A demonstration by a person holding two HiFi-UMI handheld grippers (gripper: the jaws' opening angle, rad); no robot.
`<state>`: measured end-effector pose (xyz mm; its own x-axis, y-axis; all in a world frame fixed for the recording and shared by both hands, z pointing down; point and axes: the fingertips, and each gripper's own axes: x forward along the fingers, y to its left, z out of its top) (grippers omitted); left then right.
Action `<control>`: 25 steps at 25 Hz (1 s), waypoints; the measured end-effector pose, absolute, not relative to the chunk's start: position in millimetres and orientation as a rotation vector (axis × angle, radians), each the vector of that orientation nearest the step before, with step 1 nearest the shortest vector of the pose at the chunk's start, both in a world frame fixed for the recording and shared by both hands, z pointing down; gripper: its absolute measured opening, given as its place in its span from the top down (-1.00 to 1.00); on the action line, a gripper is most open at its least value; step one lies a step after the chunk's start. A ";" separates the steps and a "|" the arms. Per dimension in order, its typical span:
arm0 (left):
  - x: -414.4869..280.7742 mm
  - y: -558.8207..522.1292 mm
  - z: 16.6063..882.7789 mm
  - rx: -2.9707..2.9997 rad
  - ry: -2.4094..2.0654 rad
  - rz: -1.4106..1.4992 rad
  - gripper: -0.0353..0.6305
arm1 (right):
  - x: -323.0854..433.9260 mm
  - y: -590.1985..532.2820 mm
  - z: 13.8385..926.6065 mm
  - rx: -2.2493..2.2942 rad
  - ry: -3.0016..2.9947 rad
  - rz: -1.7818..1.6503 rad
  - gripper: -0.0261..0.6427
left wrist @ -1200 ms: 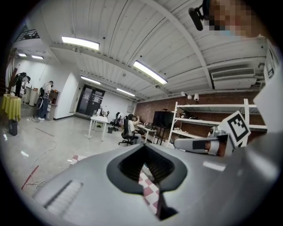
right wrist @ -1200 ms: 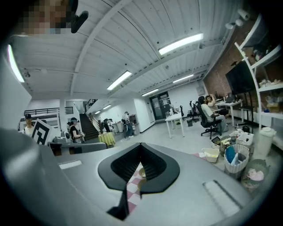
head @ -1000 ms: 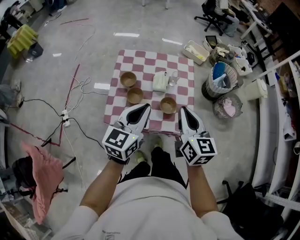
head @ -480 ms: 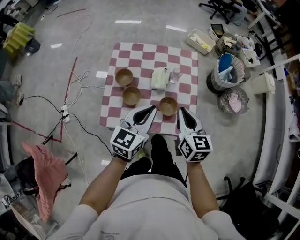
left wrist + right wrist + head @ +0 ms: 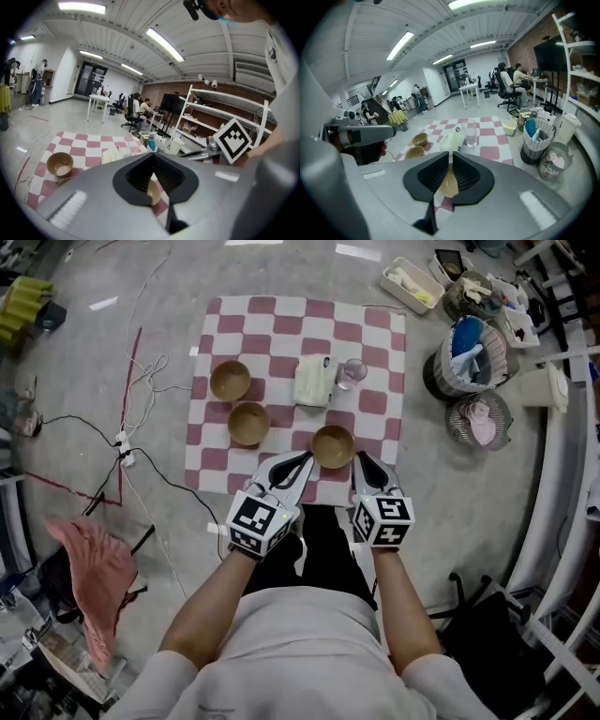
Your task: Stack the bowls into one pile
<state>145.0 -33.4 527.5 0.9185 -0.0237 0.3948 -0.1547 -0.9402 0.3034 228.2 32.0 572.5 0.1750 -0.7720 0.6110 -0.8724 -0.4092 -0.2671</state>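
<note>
Three brown bowls stand apart on a red-and-white checked cloth point(image 5: 366, 324) on the floor: a far-left bowl point(image 5: 230, 381), a middle bowl point(image 5: 249, 424) and a near bowl point(image 5: 333, 446). My left gripper point(image 5: 306, 457) hangs over the cloth's near edge, just left of the near bowl, shut and empty. Just right of that bowl is my right gripper point(image 5: 360, 457), also shut and empty. In the left gripper view the left gripper point(image 5: 152, 155) points at the cloth, with the far-left bowl point(image 5: 59, 164) showing. The right gripper point(image 5: 451, 153) points at the near bowl point(image 5: 449, 185).
A pale green container point(image 5: 314, 383) and a clear glass point(image 5: 352, 373) stand on the cloth behind the bowls. Baskets point(image 5: 467, 357) and a white bucket point(image 5: 544, 385) crowd the right side. Cables point(image 5: 141, 390) run along the left. A pink cloth point(image 5: 94, 568) lies at the near left.
Both grippers have moved forward to either side of the near bowl, and the cloth now sits higher and larger in the head view. Both stay shut.
</note>
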 end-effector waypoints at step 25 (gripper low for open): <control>175.7 -29.6 620.4 2.589 -0.148 0.706 0.88 | 248.6 41.5 721.3 2.028 -1.453 1.396 0.81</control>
<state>175.7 -29.6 620.4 0.8632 0.0145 0.5046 -0.2161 -0.8928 0.3953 248.6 41.5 721.3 0.0264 -0.5706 0.8208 -0.8432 -0.4538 -0.2884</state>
